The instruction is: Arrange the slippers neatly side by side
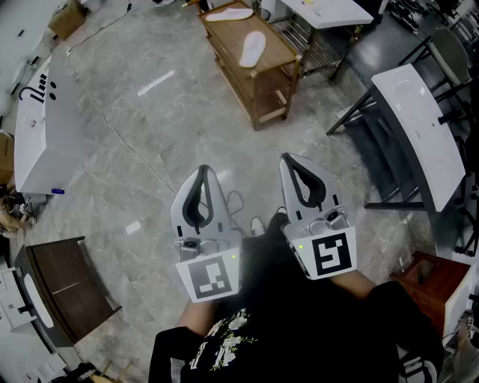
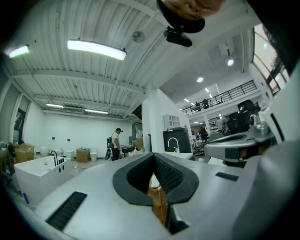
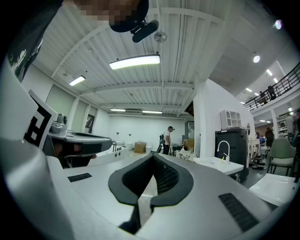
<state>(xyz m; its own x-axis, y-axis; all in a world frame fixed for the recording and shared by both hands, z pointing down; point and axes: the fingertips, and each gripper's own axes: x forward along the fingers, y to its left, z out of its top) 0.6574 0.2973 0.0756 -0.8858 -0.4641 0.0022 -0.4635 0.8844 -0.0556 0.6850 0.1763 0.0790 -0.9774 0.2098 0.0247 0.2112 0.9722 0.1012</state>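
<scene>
On the wooden rack (image 1: 277, 46) lie two white slippers (image 1: 252, 48), apart and askew. They look light and floppy, so a pinch at the heel edge should serve. The left gripper (image 1: 200, 179) and right gripper (image 1: 296, 168), both clenched empty, hover well short of the rack.

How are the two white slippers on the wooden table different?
The far slipper lies crosswise on the wooden table; the near slipper lies more lengthwise. The far slipper sits by the table's far end; the near slipper sits nearer the middle. Both are white and lie apart.
</scene>
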